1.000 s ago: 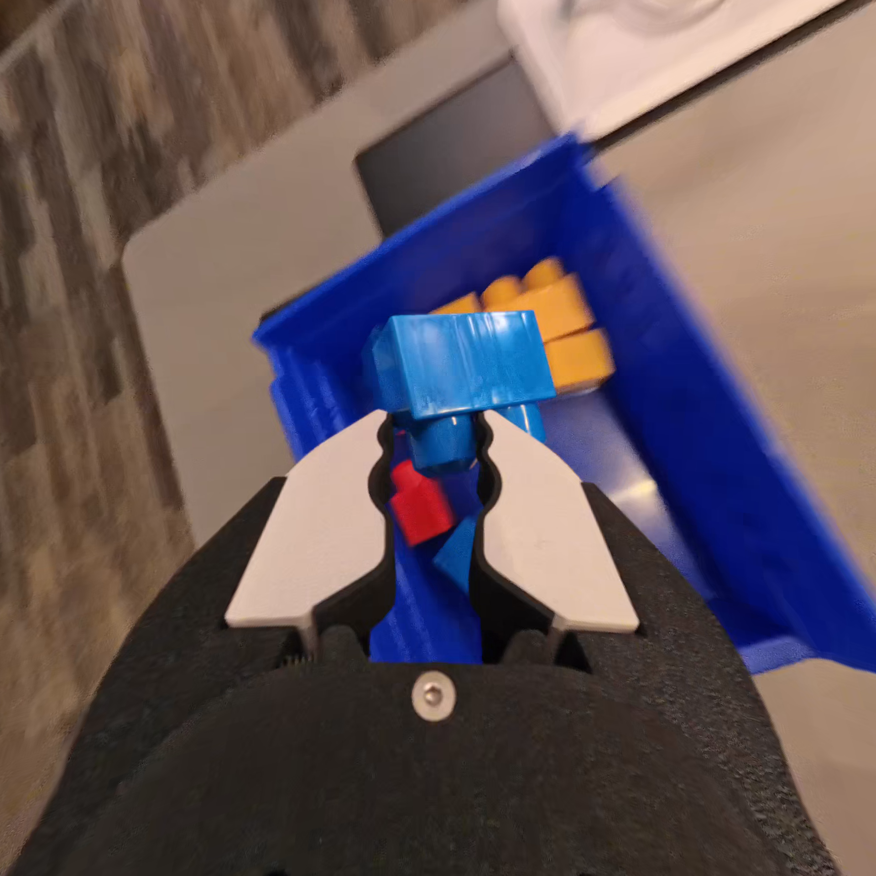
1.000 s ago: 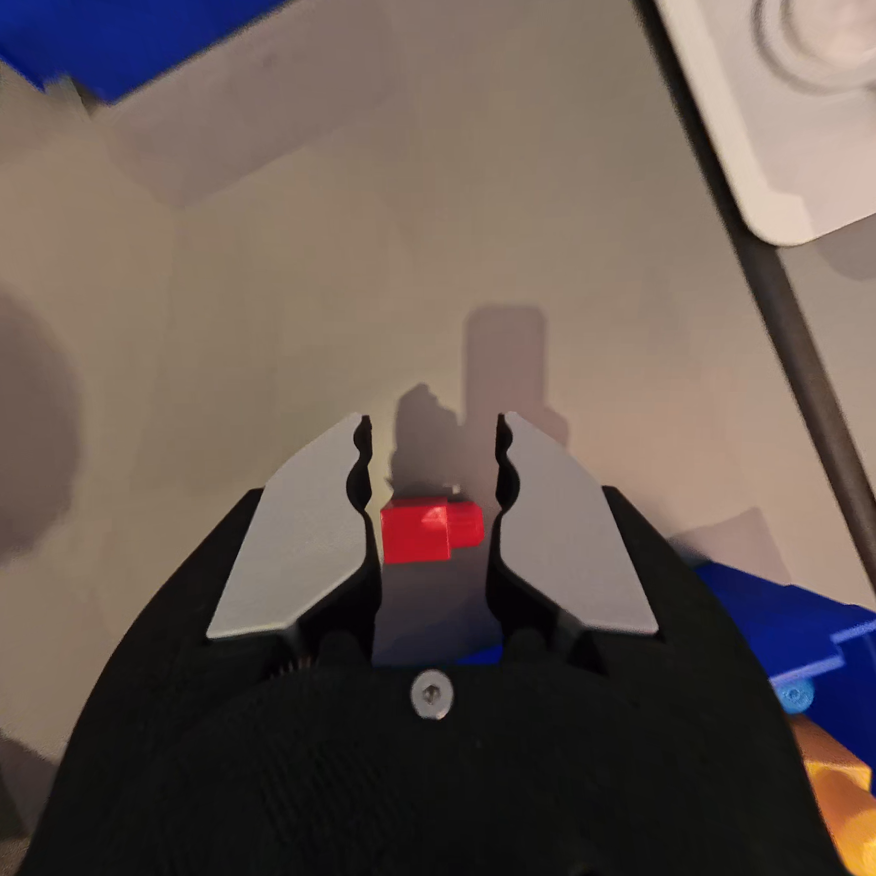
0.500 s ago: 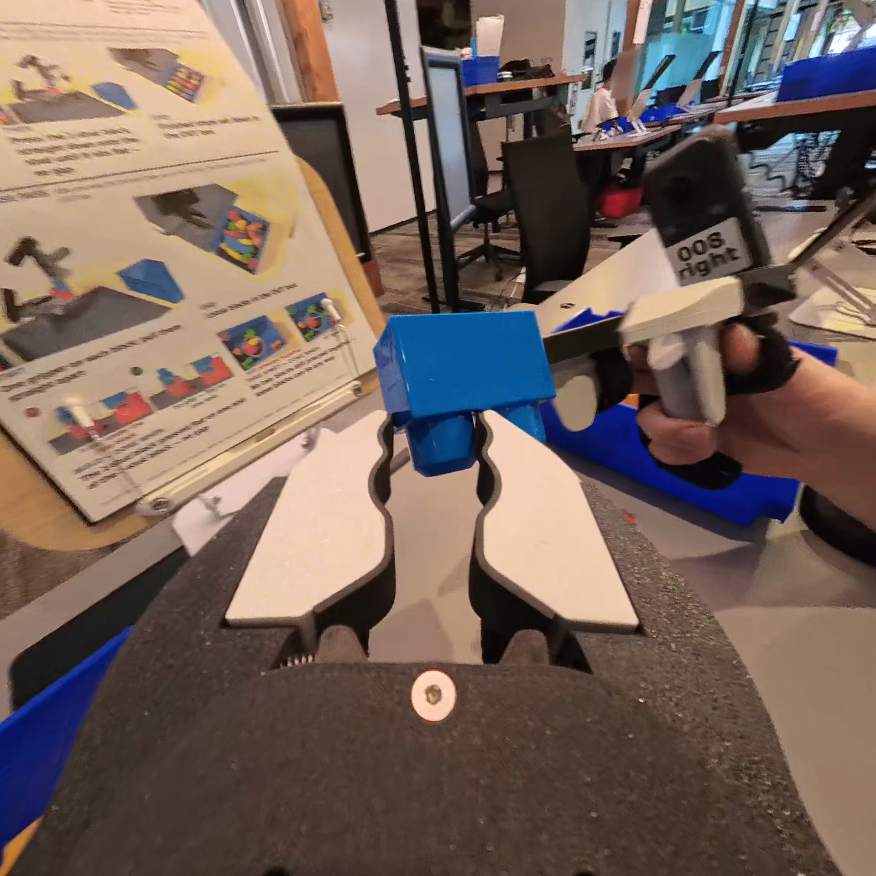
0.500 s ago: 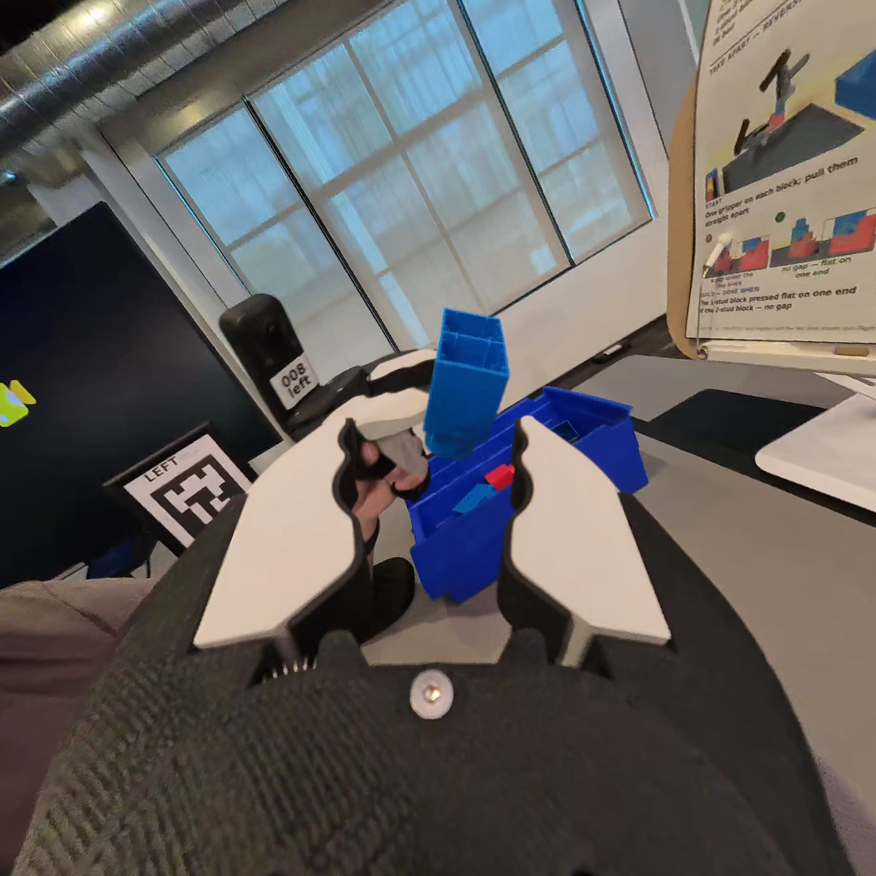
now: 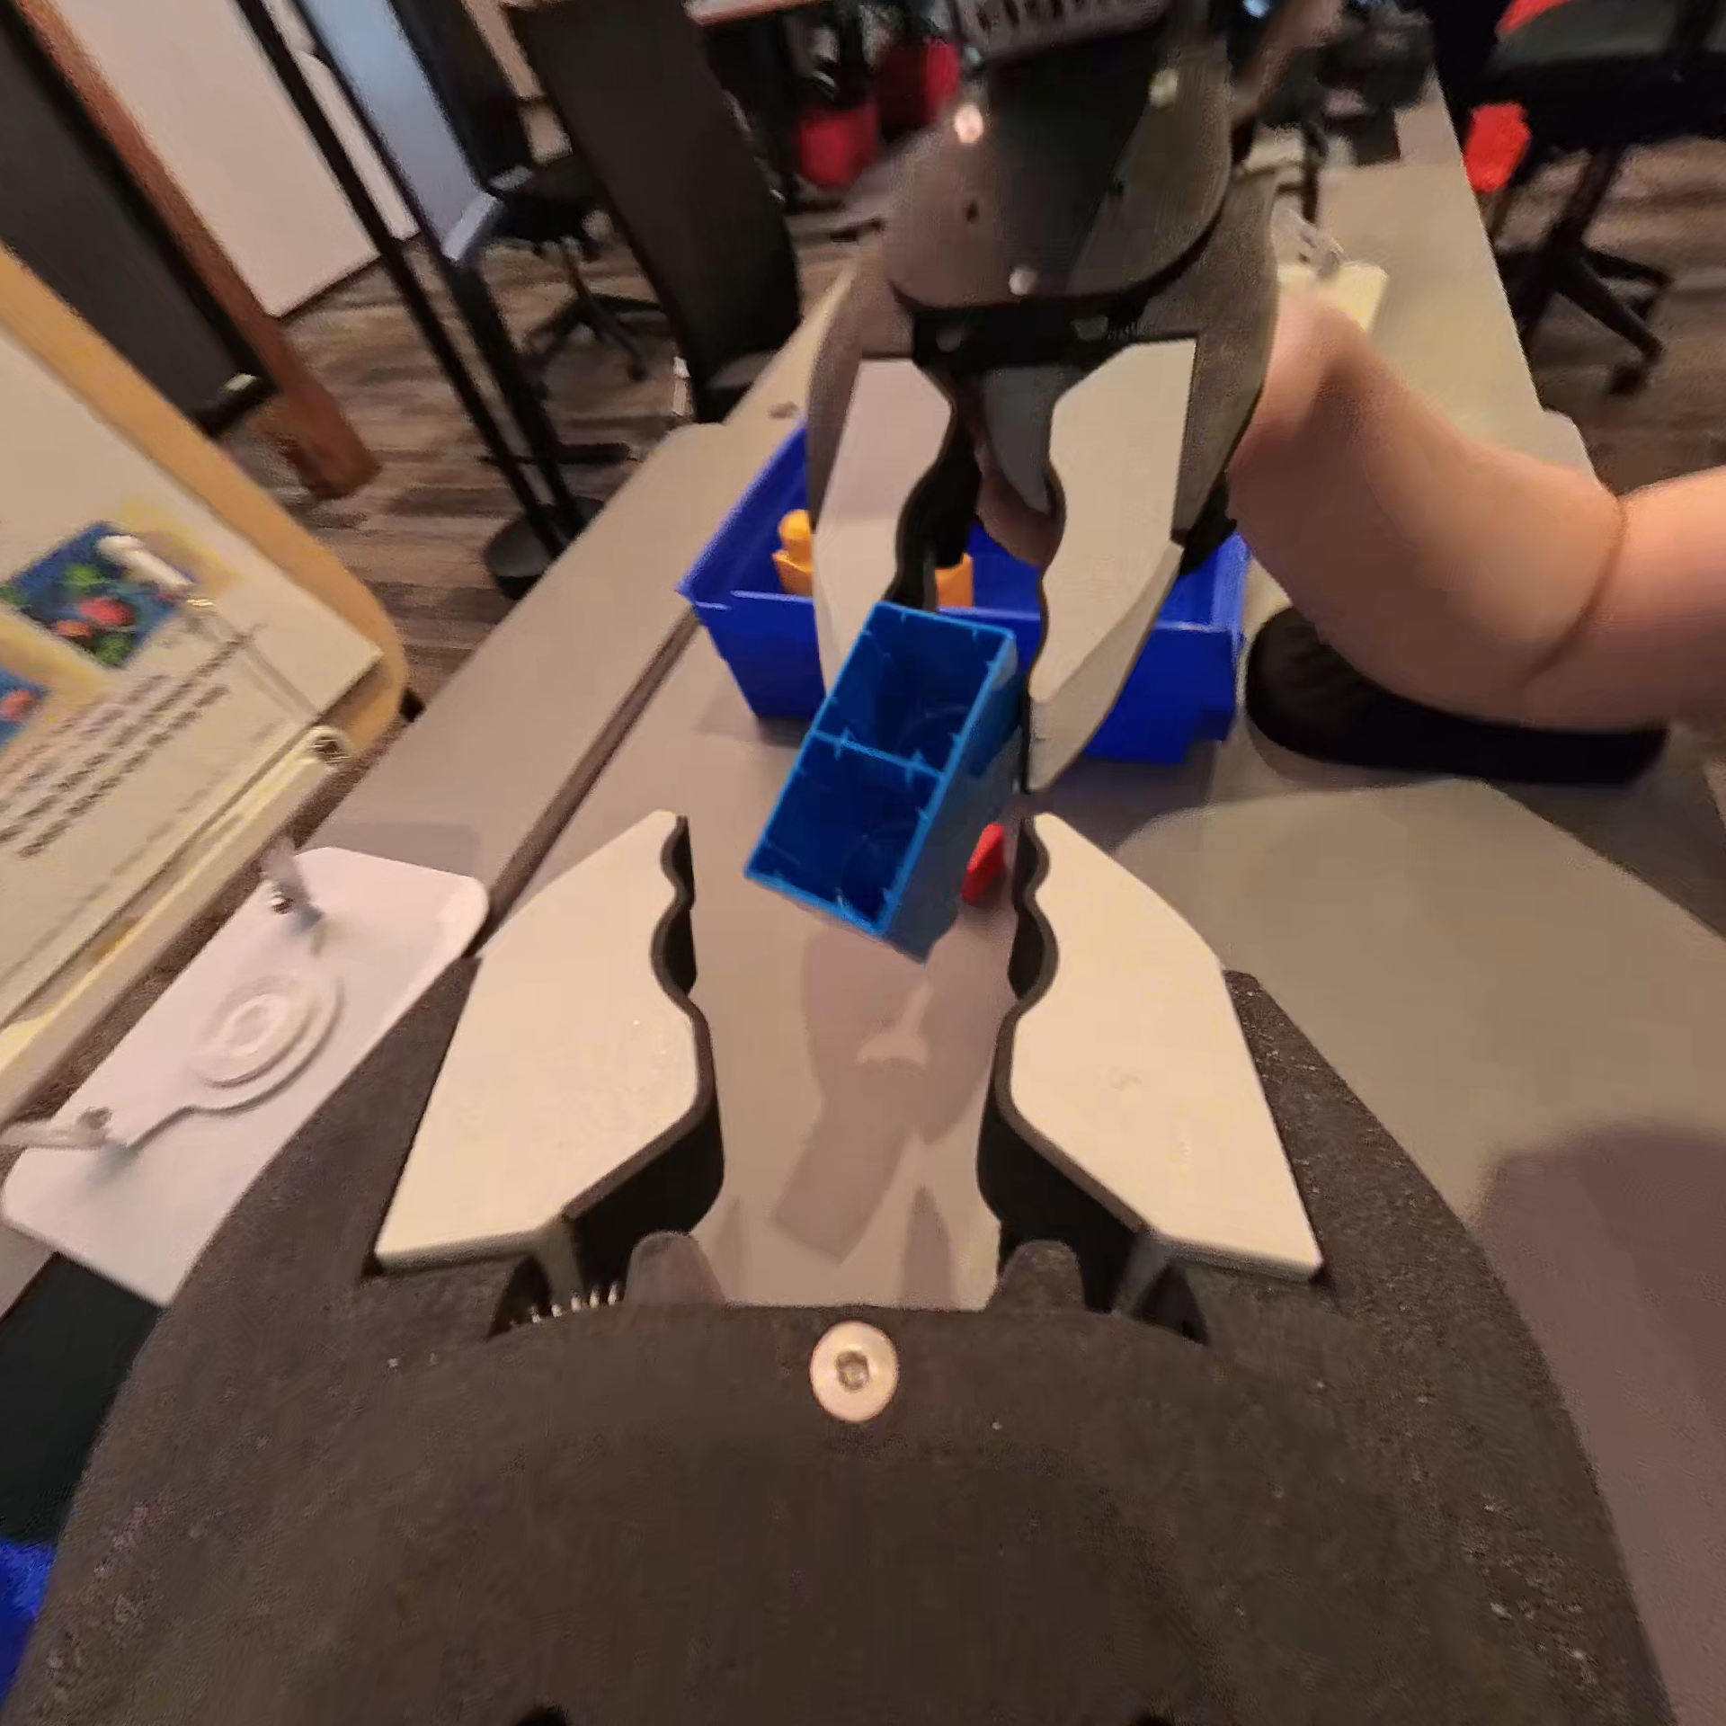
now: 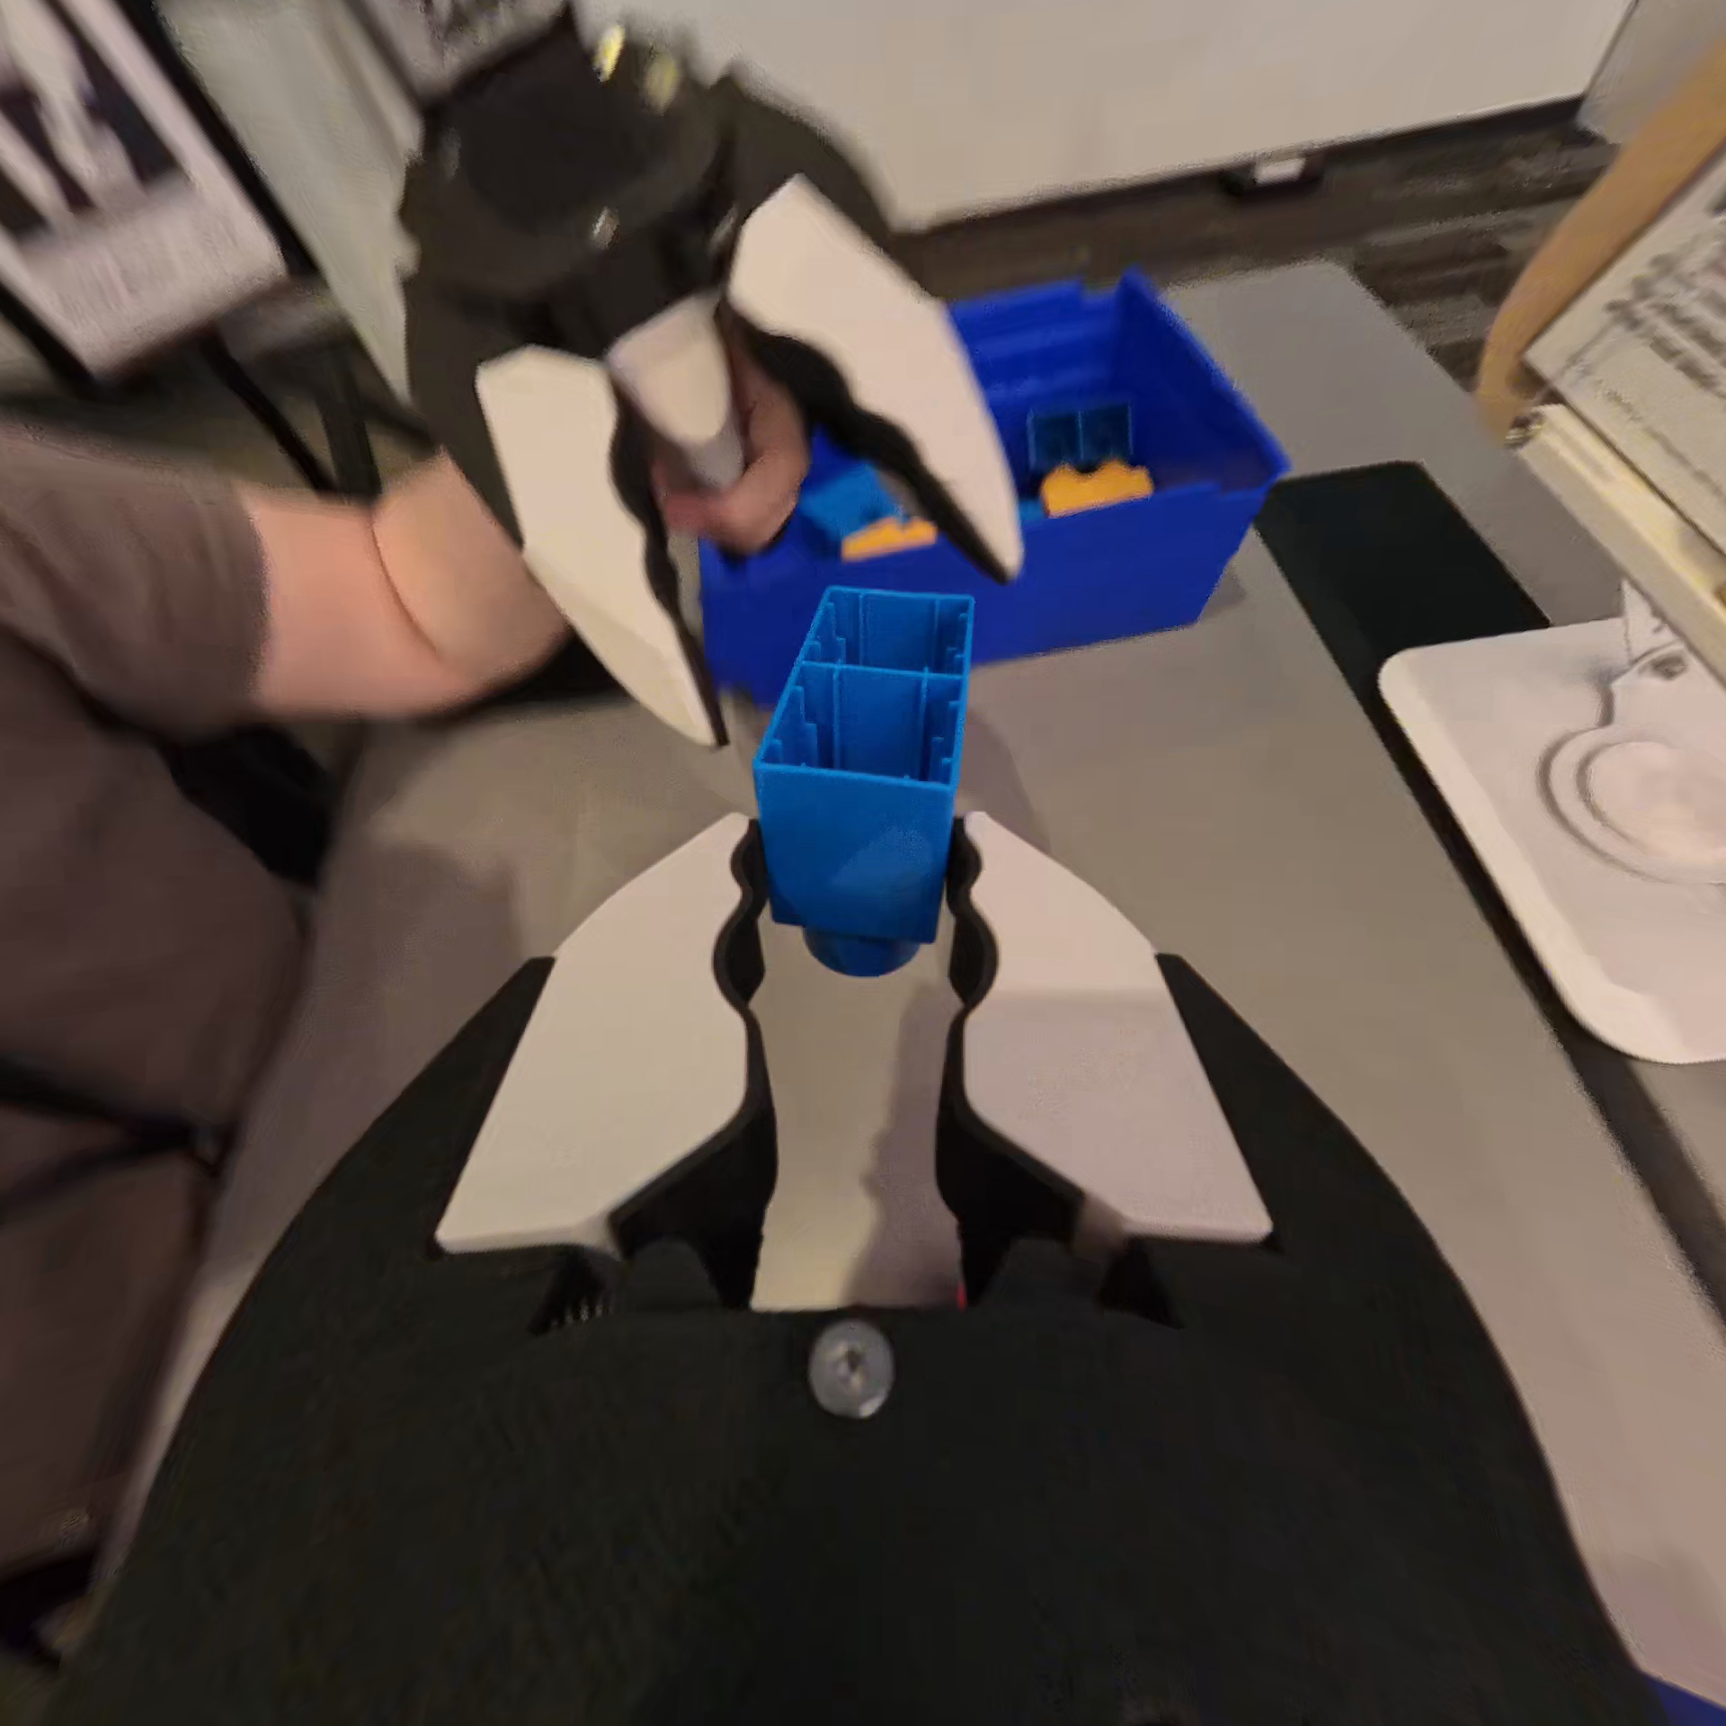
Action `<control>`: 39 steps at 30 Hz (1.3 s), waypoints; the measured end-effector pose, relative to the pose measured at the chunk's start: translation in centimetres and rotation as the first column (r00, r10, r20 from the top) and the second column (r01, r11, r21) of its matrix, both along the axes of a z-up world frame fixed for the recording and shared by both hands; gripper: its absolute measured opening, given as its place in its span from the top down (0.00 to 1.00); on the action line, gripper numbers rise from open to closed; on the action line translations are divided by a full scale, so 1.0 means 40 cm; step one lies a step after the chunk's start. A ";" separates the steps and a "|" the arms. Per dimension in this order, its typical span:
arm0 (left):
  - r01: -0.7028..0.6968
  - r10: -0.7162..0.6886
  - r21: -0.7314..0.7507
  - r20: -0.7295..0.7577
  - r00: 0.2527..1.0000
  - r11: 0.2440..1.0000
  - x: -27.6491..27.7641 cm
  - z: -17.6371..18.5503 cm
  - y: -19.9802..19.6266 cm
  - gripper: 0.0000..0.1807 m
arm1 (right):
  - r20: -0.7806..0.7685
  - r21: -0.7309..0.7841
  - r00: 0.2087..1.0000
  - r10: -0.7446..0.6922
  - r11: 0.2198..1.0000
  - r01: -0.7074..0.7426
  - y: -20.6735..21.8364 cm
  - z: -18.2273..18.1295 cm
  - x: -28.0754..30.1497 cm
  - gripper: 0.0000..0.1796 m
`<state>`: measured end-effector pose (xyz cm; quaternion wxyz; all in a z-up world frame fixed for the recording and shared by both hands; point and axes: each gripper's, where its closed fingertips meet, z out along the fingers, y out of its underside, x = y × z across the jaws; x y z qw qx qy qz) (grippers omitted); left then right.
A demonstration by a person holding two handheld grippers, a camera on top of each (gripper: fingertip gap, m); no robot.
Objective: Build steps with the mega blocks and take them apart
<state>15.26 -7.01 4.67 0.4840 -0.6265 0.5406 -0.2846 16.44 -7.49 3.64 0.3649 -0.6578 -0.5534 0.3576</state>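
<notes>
- Nearest in the right wrist view, the right gripper [image 6: 855, 864] is clamped on a blue block [image 6: 864, 775], its two fingertips pressed against the block's opposite side walls.
- That blue block is held in the air above the grey surface [image 6: 1167, 841], hollow underside turned up and away, one round stud showing below between the fingers.
- Seen from the left wrist view, the same blue block [image 5: 887, 775] hangs tilted just past the left gripper [image 5: 855, 841], whose jaws stand spread wide with nothing between them; the block touches neither finger.
- Above the block in that view, the right gripper [image 5: 943, 672] comes down from the top, and a bare forearm [image 5: 1420, 579] reaches in from the right.
- Just beside the block's lower right edge, a small red block [image 5: 981, 864] lies on the surface, mostly hidden.
- Across in the right wrist view, the left gripper [image 6: 859, 644] shows blurred, its fingers parted, its tips near the block's open end but apart from it.
- Behind the grippers, a blue bin [image 6: 1102, 598] sits on the surface with orange blocks [image 6: 1093, 486] and more blue blocks inside.
- Off to the side, a white stand base [image 5: 233, 1027] rests on the surface and carries a tilted instruction board [image 5: 140, 672].
- Farthest back in the left wrist view, office chairs [image 5: 654, 187] stand on a wood-pattern floor.
</notes>
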 end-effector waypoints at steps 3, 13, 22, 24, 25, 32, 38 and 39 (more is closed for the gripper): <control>0.074 -0.073 0.004 -0.117 0.991 0.997 0.031 -0.069 -0.027 0.62 | 0.154 0.088 0.985 0.078 0.992 -0.092 -0.042 -0.045 0.002 0.79; 0.159 -0.090 -0.146 0.395 0.914 0.976 0.024 0.090 -0.006 0.77 | -0.307 0.159 0.951 -0.039 0.983 0.092 0.024 0.120 -0.014 0.67; 0.174 -0.038 -0.197 0.551 0.834 0.965 0.019 0.132 -0.002 0.77 | -0.660 -0.064 0.750 -0.044 0.998 0.003 0.014 0.201 -0.012 0.69; 0.229 -0.039 -0.238 0.609 0.792 0.944 0.011 0.153 -0.010 0.77 | -0.636 -0.050 0.771 -0.037 0.999 0.007 0.014 0.185 -0.023 0.69; 0.256 -0.039 -0.254 0.635 0.771 0.933 0.006 0.162 -0.013 0.77 | -0.622 -0.040 0.782 -0.031 0.999 0.007 0.013 0.176 -0.028 0.70; 0.303 -0.046 -0.280 0.662 0.748 0.911 0.013 0.163 -0.022 0.77 | -0.606 -0.049 0.795 0.029 0.996 -0.073 -0.019 0.152 -0.060 0.80; 0.316 -0.103 -0.249 0.614 0.783 0.915 0.006 0.154 -0.029 0.76 | -0.548 -0.036 0.837 0.019 0.998 -0.047 -0.015 0.150 -0.048 0.84; 0.309 -0.112 -0.238 0.597 0.795 0.921 -0.002 0.156 -0.027 0.75 | -0.516 -0.037 0.856 0.025 0.998 -0.051 -0.017 0.148 -0.042 0.84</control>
